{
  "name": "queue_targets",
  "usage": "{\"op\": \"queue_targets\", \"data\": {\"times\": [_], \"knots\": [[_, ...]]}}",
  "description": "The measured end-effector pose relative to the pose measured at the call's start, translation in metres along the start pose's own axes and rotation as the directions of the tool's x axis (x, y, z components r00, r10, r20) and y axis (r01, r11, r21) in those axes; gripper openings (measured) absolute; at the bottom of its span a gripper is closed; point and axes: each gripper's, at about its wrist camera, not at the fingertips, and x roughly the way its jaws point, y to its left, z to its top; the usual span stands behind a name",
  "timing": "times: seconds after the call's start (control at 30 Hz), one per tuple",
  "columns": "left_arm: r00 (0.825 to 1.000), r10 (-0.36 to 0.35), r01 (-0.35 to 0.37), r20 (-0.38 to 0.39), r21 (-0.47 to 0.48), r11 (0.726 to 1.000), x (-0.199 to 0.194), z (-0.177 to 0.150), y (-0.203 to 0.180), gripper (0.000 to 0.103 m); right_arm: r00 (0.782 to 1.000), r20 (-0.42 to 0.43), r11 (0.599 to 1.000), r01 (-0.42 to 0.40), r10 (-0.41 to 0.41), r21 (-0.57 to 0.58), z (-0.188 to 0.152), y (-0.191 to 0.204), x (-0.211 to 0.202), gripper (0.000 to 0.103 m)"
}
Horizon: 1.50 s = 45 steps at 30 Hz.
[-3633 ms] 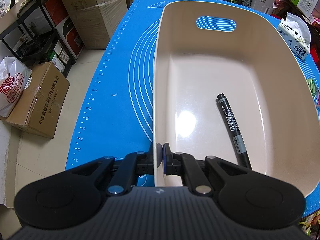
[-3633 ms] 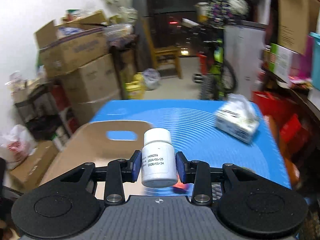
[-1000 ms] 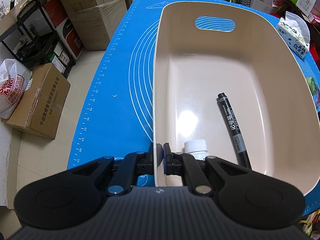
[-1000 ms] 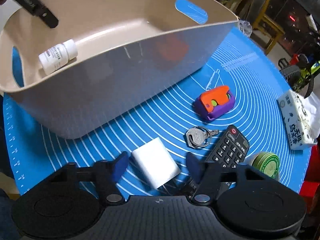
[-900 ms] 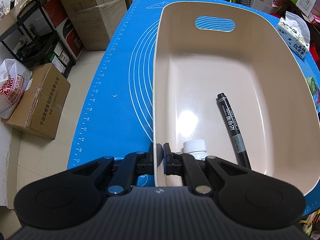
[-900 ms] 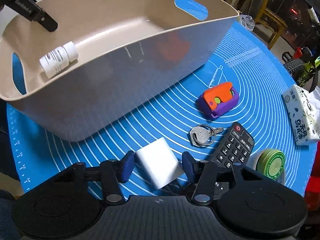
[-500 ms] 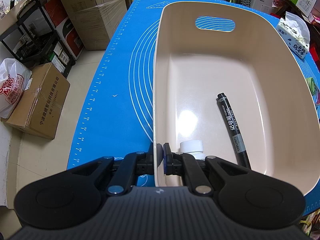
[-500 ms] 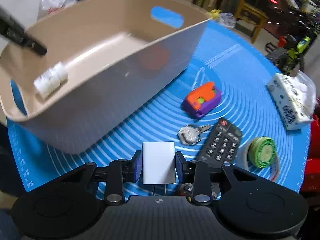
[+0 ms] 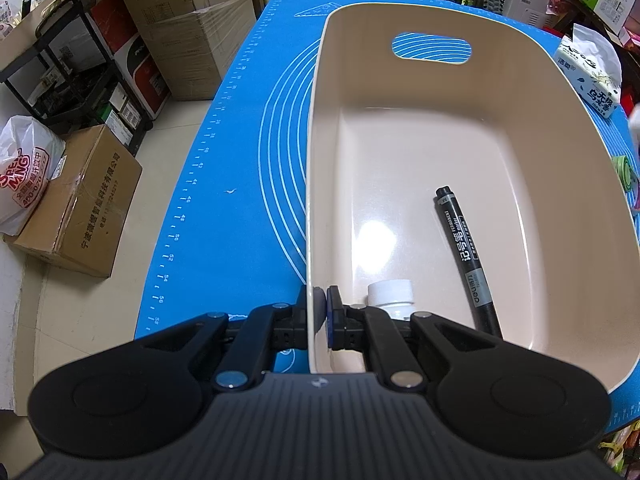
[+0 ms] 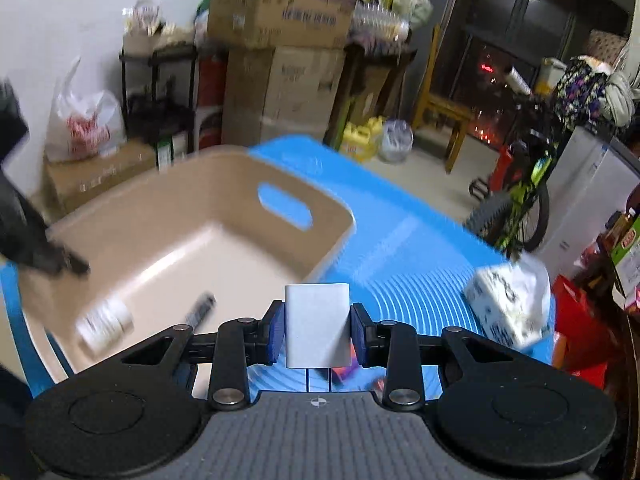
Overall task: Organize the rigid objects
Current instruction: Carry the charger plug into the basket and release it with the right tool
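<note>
Pads of our right gripper (image 10: 317, 334) pressed both sides of the white block (image 10: 317, 325), held above the blue mat (image 10: 404, 256). Our left gripper (image 9: 319, 317) clamped the beige bin (image 9: 316, 184) wall; marker (image 9: 466, 254) and bottle (image 9: 390, 295) lay inside.

I read "PERMANENT" and "deli" on the marker (image 9: 466, 256), beside Chinese characters. The bag (image 9: 24, 176) shows "MING" and "400-070". The mat (image 9: 224, 208) carries ruler numbers, among them 50, 52 and 54. The box (image 9: 80, 208) bears Chinese print I cannot make out.
</note>
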Motion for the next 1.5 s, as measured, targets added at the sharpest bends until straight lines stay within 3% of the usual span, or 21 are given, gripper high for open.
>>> {"op": "queue_targets", "data": {"times": [0.2, 0.43, 0.67, 0.87, 0.9, 0.97, 1.07, 1.17, 1.3, 1.5], "knots": [[1.0, 0.005, -0.005, 0.001, 0.004, 1.0, -0.001, 0.0, -0.001, 0.008, 0.999, 0.022, 0.999, -0.042, 0.041, 0.032, 0.031, 0.039, 0.013, 0.043], [1.0, 0.006, -0.006, 0.002, 0.007, 1.0, -0.001, -0.001, -0.002, 0.008, 0.987, -0.129, 0.994, -0.094, 0.1, 0.049, 0.035, 0.084, 0.063, 0.043], [1.0, 0.005, -0.005, 0.002, 0.01, 1.0, 0.0, -0.001, -0.002, 0.008, 0.933, -0.34, 0.993, -0.119, 0.121, 0.025, 0.023, 0.115, 0.107, 0.043], [1.0, 0.0, 0.0, 0.002, 0.01, 1.0, 0.0, 0.0, -0.001, 0.008, 0.9, -0.422, 0.993, -0.114, 0.11, 0.016, 0.012, 0.126, 0.126, 0.042], [1.0, 0.0, 0.0, 0.002, 0.009, 1.0, 0.0, 0.0, -0.001, 0.008, 0.901, -0.419, 0.993, -0.115, 0.112, 0.018, 0.012, 0.127, 0.126, 0.049], [1.0, 0.0, 0.0, 0.002, 0.009, 1.0, 0.0, 0.0, -0.001, 0.008, 0.91, -0.395, 0.992, -0.126, 0.127, 0.028, 0.013, 0.127, 0.121, 0.054], [1.0, 0.0, 0.0, 0.002, 0.008, 1.0, 0.0, 0.0, -0.001, 0.008, 0.933, -0.335, 0.991, -0.127, 0.134, 0.043, 0.02, 0.113, 0.1, 0.075], [1.0, 0.001, -0.001, 0.002, 0.007, 1.0, -0.001, 0.0, -0.001, 0.008, 0.957, -0.261, 0.991, -0.117, 0.128, 0.06, 0.026, 0.104, 0.069, 0.079], [1.0, 0.0, 0.0, 0.002, 0.007, 1.0, 0.0, 0.0, -0.001, 0.008, 0.987, -0.156, 0.996, -0.035, 0.048, 0.081, 0.029, 0.079, 0.03, 0.087], [1.0, 0.001, -0.001, 0.002, 0.008, 1.0, 0.0, 0.0, -0.001, 0.008, 0.995, -0.082, 0.971, 0.082, -0.065, 0.226, 0.006, 0.012, -0.008, 0.097]]}}
